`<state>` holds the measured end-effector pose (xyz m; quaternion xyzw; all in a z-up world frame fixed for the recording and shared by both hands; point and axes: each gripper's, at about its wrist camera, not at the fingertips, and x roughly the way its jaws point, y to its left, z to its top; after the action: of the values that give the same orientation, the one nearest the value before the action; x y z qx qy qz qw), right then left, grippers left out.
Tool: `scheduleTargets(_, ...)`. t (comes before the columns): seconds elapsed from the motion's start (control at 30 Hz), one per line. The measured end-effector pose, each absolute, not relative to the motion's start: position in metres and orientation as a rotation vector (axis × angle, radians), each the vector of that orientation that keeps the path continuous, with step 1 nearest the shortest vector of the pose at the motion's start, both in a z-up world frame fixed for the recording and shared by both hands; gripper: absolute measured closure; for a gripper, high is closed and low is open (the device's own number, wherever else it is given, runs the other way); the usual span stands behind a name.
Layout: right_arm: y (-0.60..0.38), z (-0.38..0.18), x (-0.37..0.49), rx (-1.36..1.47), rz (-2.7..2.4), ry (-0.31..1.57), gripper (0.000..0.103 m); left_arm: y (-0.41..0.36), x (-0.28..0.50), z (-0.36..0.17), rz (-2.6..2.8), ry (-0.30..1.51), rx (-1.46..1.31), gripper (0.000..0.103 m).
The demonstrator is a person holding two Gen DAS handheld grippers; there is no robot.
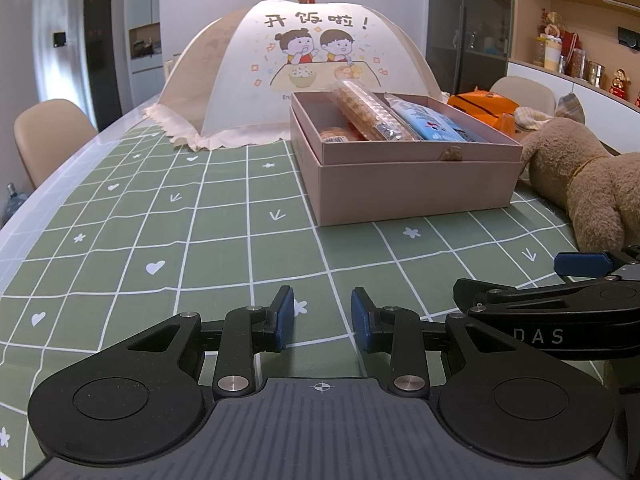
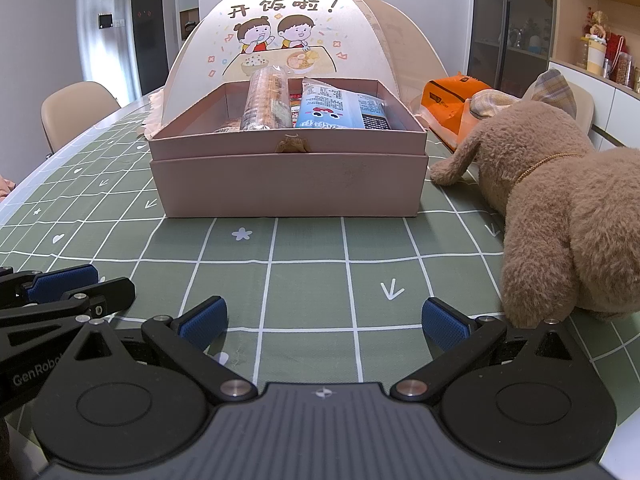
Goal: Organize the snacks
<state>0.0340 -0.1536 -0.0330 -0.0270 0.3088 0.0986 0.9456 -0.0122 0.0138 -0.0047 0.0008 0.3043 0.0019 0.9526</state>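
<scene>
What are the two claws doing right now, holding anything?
Left gripper: open, narrow gap, empty.
Right gripper: open wide, empty.

You get even, soft indoor light and sharp focus in both views; the translucent cream mesh food-cover dome (image 1: 304, 68) glows backlit, and fisheye distortion bends the green grid-patterned worktop (image 2: 312, 280) edges.

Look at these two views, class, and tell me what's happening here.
A person holds two tongs above a green checked tablecloth. The left tongs and right tongs are both open and empty. Ahead, an open pink cardboard box already holds several snack packets, beside a brown plush dog.
</scene>
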Motion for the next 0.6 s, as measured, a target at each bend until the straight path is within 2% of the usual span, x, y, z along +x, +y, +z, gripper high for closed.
scheduleTargets(0.6,-0.1536,-0.0331,0.0339,-0.055,0.201,0.629,0.000,0.0144,-0.0124,-0.0044,0.002,0.618,-0.001,0.067)
